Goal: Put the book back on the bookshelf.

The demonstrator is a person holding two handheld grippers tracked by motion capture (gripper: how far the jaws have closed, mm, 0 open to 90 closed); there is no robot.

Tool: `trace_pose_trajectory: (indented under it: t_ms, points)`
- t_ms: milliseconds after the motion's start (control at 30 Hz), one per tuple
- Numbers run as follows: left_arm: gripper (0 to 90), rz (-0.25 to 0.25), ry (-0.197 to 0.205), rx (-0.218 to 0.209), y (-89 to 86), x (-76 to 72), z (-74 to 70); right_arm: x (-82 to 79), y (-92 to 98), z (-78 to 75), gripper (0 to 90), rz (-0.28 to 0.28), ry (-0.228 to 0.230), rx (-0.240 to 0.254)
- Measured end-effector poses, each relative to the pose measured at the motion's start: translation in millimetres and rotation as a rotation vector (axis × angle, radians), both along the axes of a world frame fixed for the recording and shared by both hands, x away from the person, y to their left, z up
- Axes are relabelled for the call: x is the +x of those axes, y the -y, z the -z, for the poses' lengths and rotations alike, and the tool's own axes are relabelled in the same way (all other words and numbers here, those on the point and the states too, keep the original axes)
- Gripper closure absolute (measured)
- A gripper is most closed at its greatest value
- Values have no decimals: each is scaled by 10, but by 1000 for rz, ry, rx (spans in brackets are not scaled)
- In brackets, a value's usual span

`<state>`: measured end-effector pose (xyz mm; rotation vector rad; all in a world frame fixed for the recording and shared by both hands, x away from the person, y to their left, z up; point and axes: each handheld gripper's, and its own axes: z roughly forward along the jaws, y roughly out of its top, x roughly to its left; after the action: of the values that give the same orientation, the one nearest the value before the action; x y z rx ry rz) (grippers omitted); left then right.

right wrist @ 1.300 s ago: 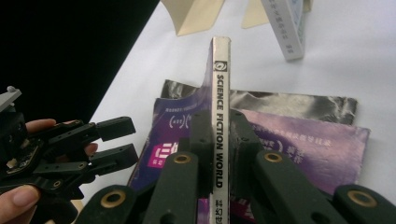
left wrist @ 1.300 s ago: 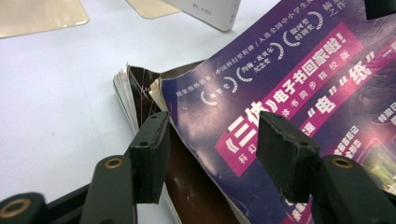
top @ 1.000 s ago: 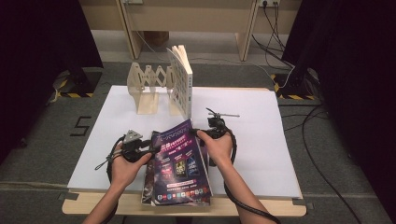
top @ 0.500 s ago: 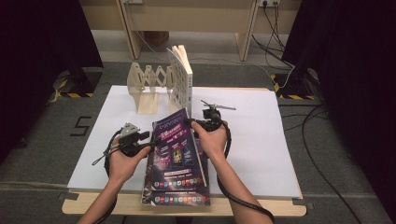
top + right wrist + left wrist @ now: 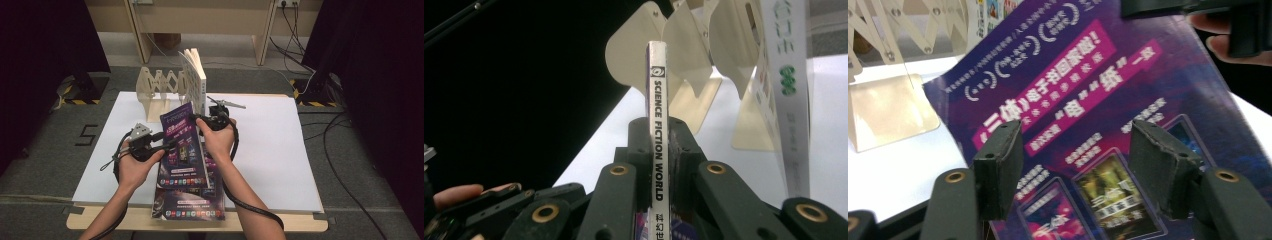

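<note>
Right hand-held gripper (image 5: 658, 150) pinches the magazine (image 5: 182, 147) by its spine; left hand-held gripper (image 5: 1075, 170), just opening, stands spread before its cover.

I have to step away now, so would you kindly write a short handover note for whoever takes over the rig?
Right gripper: shut on the spine of the purple magazine, holding it raised and tilted above the table.
Left gripper: its fingers have just been opening and now stand apart, in front of the magazine's cover without pressing it.
A second magazine lies flat at the near table edge.
The wooden rack at the far side holds one upright white book.
Done: top magazine lifted.
Left: probably stand it in the rack, then the second.
</note>
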<state>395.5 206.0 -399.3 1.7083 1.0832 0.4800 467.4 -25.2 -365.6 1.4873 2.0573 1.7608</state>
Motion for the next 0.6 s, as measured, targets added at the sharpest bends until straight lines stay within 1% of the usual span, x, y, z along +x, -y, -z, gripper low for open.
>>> trace_pose_trajectory:
  t_ms: [133,333,367,467,500,533,567,600]
  points:
    - [376,3,5,-14,26,8,-50,39,-59,-20,834,14,12,8]
    - [370,7,20,-14,64,14,-100,73,-119,-39,834,37,38,7]
    - [367,9,21,-15,72,16,-104,81,-134,-47,834,49,46,7]
    - [368,17,20,-12,109,22,-115,85,-150,-61,834,56,52,11]
    - [368,21,13,-17,124,25,-119,87,-156,-70,834,58,53,9]
    - [381,25,1,-26,137,28,-126,97,-161,-72,834,60,65,4]
    - [397,26,-9,-36,150,32,-132,112,-175,-88,834,62,63,11]
    - [397,28,-11,-36,162,37,-137,112,-175,-88,834,62,63,11]
